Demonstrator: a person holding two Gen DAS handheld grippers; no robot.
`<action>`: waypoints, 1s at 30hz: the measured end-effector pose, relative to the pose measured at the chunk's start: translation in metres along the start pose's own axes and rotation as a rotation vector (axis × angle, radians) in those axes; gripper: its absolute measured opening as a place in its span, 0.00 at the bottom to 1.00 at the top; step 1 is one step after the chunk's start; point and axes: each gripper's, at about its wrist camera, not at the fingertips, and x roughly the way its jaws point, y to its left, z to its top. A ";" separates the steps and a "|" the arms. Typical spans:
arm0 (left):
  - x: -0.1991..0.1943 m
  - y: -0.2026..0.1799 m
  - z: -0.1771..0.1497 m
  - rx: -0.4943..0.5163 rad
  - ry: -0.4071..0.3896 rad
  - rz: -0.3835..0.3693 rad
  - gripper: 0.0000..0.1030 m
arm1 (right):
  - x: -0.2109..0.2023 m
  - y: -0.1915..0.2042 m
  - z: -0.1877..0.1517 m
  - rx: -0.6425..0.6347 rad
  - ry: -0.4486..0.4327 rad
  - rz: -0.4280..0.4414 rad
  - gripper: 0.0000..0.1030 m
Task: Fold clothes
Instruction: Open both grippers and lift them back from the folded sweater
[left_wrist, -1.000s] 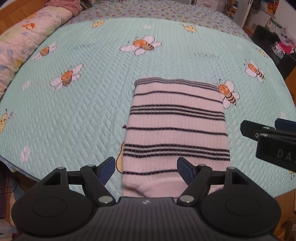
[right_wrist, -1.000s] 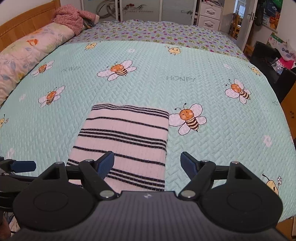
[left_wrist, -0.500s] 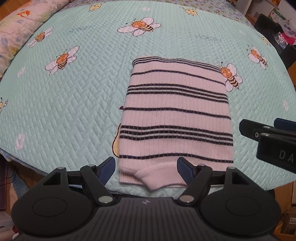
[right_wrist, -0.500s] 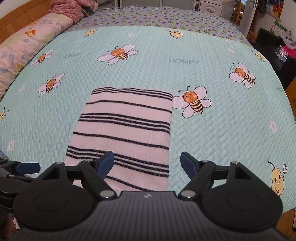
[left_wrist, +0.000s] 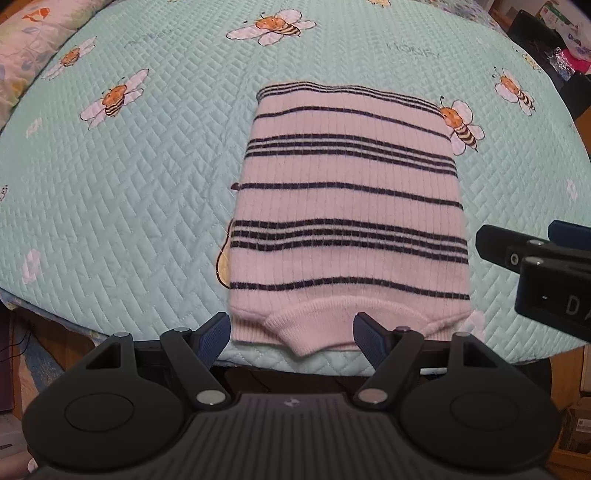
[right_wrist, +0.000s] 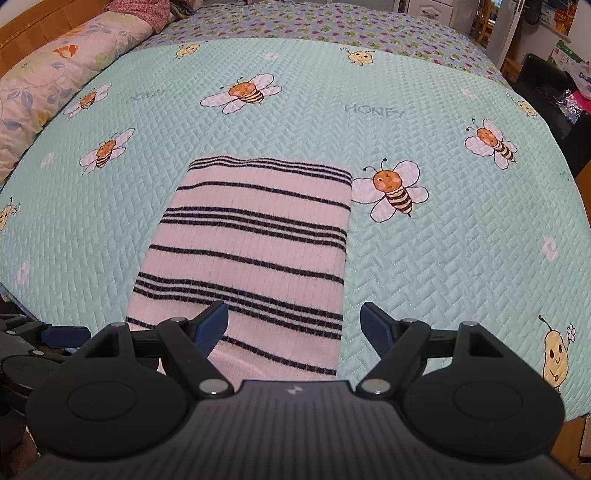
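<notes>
A pink sweater with dark stripes (left_wrist: 347, 206) lies folded into a flat rectangle on the bed; its ribbed hem reaches the bed's near edge. It also shows in the right wrist view (right_wrist: 251, 254). My left gripper (left_wrist: 291, 334) is open and empty, held just off the near edge, in front of the hem. My right gripper (right_wrist: 294, 325) is open and empty, above the sweater's near right corner. The right gripper also shows at the right edge of the left wrist view (left_wrist: 535, 254); the left gripper shows at the left edge of the right wrist view (right_wrist: 55, 336).
The mint quilted bedspread with bee prints (right_wrist: 443, 240) covers the bed. A floral pillow (right_wrist: 55, 77) lies along the left side by the wooden headboard. A purple patterned blanket (right_wrist: 332, 22) lies at the far end. Furniture and bags stand right of the bed (right_wrist: 546, 77).
Both grippers have pulled back toward the near edge of the bed and risen, so more of the sweater and its hem shows. Both stayed open. The sweater has not moved.
</notes>
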 end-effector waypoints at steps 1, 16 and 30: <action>0.000 0.000 0.000 0.001 0.000 0.001 0.74 | 0.000 0.000 0.000 -0.002 0.003 0.001 0.77; 0.002 -0.001 -0.003 0.009 0.009 0.003 0.74 | 0.007 0.004 -0.005 -0.011 0.039 0.012 0.77; 0.003 0.001 -0.005 0.001 0.005 0.007 0.74 | 0.012 0.008 -0.010 -0.028 0.057 0.026 0.77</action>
